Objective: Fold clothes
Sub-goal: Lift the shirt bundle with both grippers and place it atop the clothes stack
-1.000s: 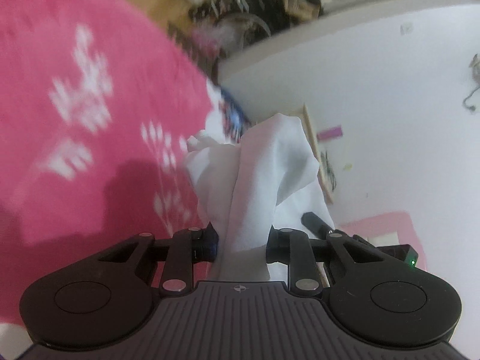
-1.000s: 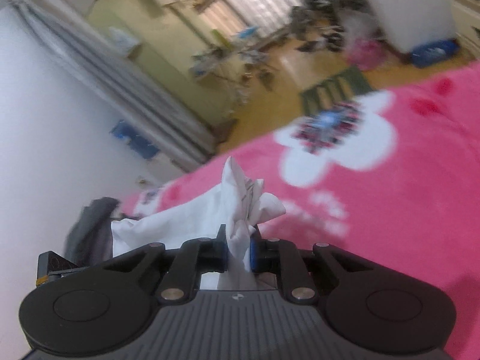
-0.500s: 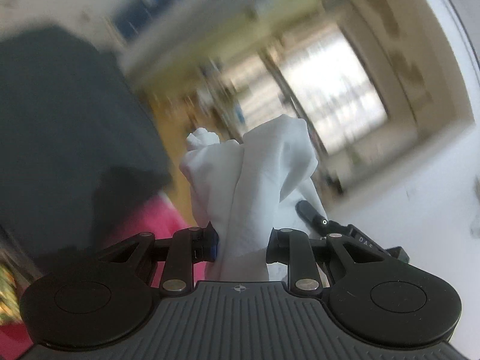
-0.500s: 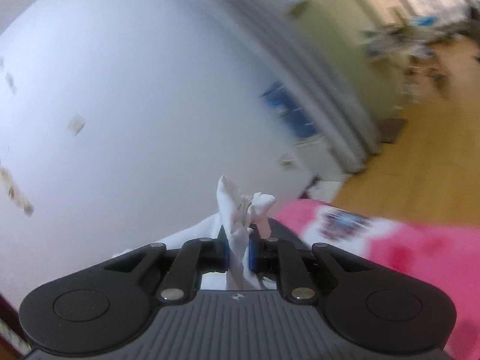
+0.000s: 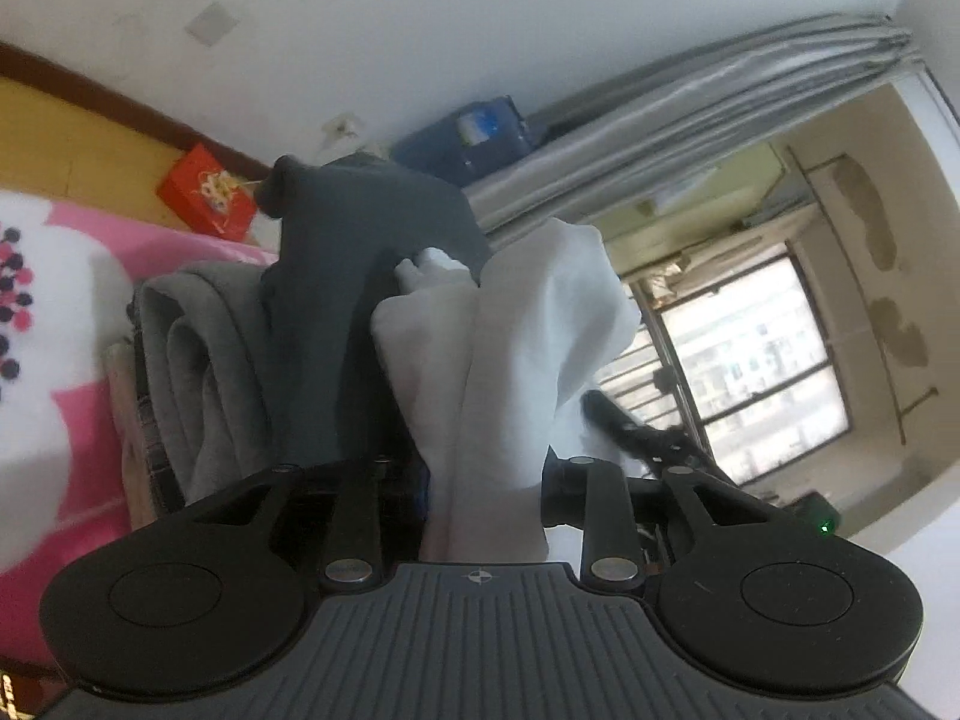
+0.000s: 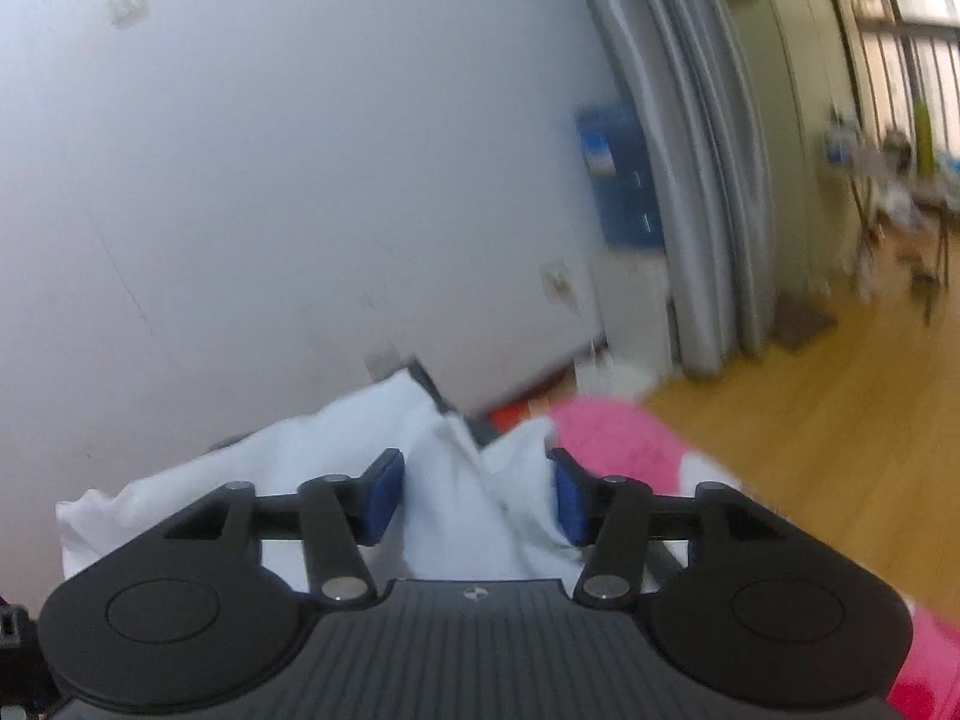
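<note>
**White garment bunched in both grippers beside a clothes pile**

Left wrist view: a dark grey garment [image 5: 360, 276] and a lighter grey folded cloth [image 5: 192, 372] are stacked on the pink blanket [image 5: 78, 420], close behind the white garment [image 5: 510, 348] and partly hidden by it. A red box [image 5: 207, 192] sits by the wall, grey curtains [image 5: 690, 114] further right.

The white garment stands up from the left gripper [image 5: 483, 480], long axis roughly upright; the jaws are opening, cloth filling the gap.

Right gripper [image 6: 474, 495]: jaws opening, blue pads [image 6: 384, 495] apart, cloth lying loose between them, spreading sideways.
</note>
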### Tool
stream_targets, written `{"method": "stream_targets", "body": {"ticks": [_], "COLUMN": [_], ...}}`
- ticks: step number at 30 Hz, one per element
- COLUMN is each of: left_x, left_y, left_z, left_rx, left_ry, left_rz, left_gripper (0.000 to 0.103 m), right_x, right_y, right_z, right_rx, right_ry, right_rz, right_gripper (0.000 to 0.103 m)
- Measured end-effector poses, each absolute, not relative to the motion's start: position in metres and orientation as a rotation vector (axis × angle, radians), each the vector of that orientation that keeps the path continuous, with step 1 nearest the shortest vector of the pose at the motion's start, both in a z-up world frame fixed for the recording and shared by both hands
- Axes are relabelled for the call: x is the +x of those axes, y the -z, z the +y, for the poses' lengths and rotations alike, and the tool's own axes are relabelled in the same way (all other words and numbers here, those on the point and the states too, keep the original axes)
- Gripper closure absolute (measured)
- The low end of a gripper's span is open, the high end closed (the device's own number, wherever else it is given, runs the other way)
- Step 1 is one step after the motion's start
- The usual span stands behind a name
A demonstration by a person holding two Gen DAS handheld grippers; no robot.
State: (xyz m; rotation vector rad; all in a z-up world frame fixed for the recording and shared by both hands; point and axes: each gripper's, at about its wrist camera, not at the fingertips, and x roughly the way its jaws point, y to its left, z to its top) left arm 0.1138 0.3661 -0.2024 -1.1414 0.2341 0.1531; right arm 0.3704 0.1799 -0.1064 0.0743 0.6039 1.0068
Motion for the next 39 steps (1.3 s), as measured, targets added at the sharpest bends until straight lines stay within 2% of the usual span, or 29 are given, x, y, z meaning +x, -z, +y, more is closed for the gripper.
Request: {"method": "stream_targets", "body": {"ticks": [2, 4, 7, 11, 13, 16, 19, 23, 25, 27, 32, 34, 39], "left_x": [0.113, 0.107, 0.092, 0.072, 0.070, 0.096, 0.130, 0.151, 0.151, 0.150, 0.122, 0.114, 0.105], "left_y": [0.195, 0.186, 0.163, 0.123, 0.101, 0.080, 0.082, 0.109, 0.126, 0.131, 0.133, 0.134, 0.114], "left_z": [0.364, 0.360, 0.352, 0.337, 0.325, 0.305, 0.297, 0.324, 0.337, 0.345, 0.343, 0.347, 0.342], "left_rx": [-1.121, -1.108, -1.012, -0.786, -0.650, -0.517, -0.426, -0.431, -0.452, -0.477, -0.558, -0.596, -0.594], "left_ry": [-0.152, -0.155, -0.240, -0.333, -0.327, -0.256, -0.264, -0.354, -0.378, -0.376, -0.343, -0.340, -0.411], "left_rz": [0.243, 0.245, 0.228, 0.123, 0.081, 0.156, 0.282, 0.360, 0.401, 0.391, 0.332, 0.302, 0.214], "left_gripper": [0.062, 0.043, 0.026, 0.024, 0.020, 0.017, 0.019, 0.021, 0.023, 0.023, 0.021, 0.020, 0.013], "right_x": [0.376, 0.385, 0.388, 0.377, 0.366, 0.346, 0.328, 0.330, 0.344, 0.358, 0.408, 0.419, 0.427], "right_y": [0.103, 0.095, 0.083, 0.073, 0.069, 0.077, 0.088, 0.111, 0.121, 0.130, 0.169, 0.180, 0.164], "right_z": [0.163, 0.143, 0.123, 0.107, 0.103, 0.110, 0.125, 0.149, 0.156, 0.156, 0.118, 0.100, 0.069], "right_rx": [0.170, 0.247, 0.289, 0.263, 0.234, 0.188, 0.128, 0.096, 0.124, 0.217, 0.801, 0.982, 0.988], "right_ry": [-1.019, -0.988, -0.959, -0.982, -1.005, -1.083, -1.149, -1.121, -1.091, -1.076, -1.045, -1.003, -0.956], "right_rz": [0.575, 0.544, 0.496, 0.454, 0.446, 0.472, 0.506, 0.577, 0.614, 0.672, 0.927, 0.950, 0.888], "right_gripper": [0.045, 0.045, 0.045, 0.046, 0.053, 0.066, 0.072, 0.073, 0.080, 0.081, 0.081, 0.076, 0.073]}}
